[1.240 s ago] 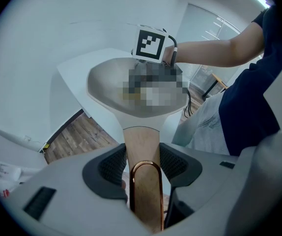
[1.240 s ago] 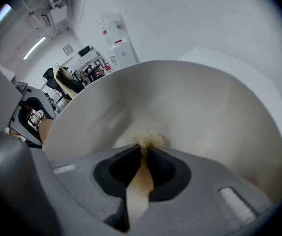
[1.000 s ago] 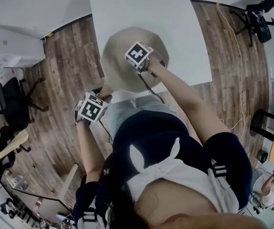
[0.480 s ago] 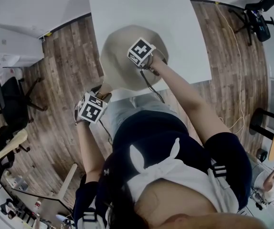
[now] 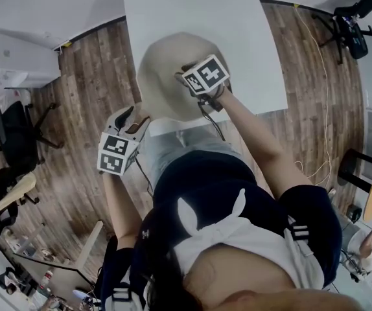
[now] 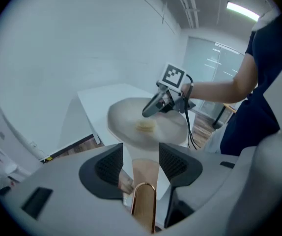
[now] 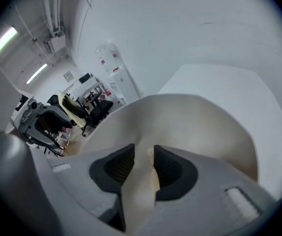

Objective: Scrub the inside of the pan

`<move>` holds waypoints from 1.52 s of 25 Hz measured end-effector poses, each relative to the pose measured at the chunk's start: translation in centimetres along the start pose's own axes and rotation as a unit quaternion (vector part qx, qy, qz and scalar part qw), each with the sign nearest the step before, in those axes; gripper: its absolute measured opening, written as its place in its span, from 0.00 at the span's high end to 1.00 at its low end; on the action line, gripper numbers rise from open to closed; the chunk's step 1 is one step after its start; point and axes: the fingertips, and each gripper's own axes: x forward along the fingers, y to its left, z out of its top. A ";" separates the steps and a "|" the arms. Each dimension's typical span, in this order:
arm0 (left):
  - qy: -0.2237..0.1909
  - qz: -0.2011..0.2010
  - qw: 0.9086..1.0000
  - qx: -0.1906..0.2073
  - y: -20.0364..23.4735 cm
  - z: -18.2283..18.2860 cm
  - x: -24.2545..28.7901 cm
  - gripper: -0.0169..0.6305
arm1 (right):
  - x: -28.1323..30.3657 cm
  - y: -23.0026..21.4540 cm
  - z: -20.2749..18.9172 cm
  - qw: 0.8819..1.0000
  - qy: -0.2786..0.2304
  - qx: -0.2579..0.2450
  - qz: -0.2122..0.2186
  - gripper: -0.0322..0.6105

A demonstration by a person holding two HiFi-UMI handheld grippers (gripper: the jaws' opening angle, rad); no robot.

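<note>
The beige pan [image 5: 163, 76] sits on the white table [image 5: 186, 11]. A small yellowish sponge [image 6: 146, 126] lies loose on its inside bottom. My right gripper [image 6: 147, 113] hovers just above that sponge. Its jaws have just been opening, and nothing is clamped between them now. In the right gripper view, only the pan's inner wall [image 7: 195, 127] shows past my right gripper [image 7: 143, 166]. My left gripper [image 5: 129, 116] is lifted over the pan's handle [image 6: 143, 181]. The handle shows in the gap between its pads, with space on both sides. The handle's copper end [image 6: 143, 210] points toward the camera.
The table's near edge [image 5: 173, 127] runs just under the pan, by the person's legs. Wooden floor [image 5: 89, 83] lies to the left, with office chairs [image 5: 17, 141] further off. A desk and cable [image 5: 315, 57] are to the right.
Both grippers have come up toward the head camera. The right one has opened and lifted off the pan's bottom. The left one has tilted and pulled back off the handle.
</note>
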 end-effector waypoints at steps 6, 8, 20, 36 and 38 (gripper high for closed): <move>-0.145 0.072 0.986 0.044 -0.3 7.7 -2.2 0.65 | -4.8 5.5 4.6 0.981 -0.187 -0.054 0.026 0.82; -0.187 0.092 0.977 0.032 -0.8 9.5 -2.5 0.68 | -6.4 7.3 5.3 0.967 -0.242 -0.076 0.024 0.93; -0.279 0.107 0.951 -0.075 -4.5 10.9 -2.6 0.97 | -11.6 13.2 4.0 0.921 -0.372 -0.110 0.017 0.95; -0.251 0.085 0.960 -0.086 -6.4 11.0 -0.1 0.97 | -12.0 11.1 2.7 0.931 -0.353 -0.087 -0.017 0.95; -0.247 0.088 0.961 -0.087 -6.3 10.8 -0.2 0.97 | -12.0 11.3 2.8 0.931 -0.354 -0.088 -0.015 0.95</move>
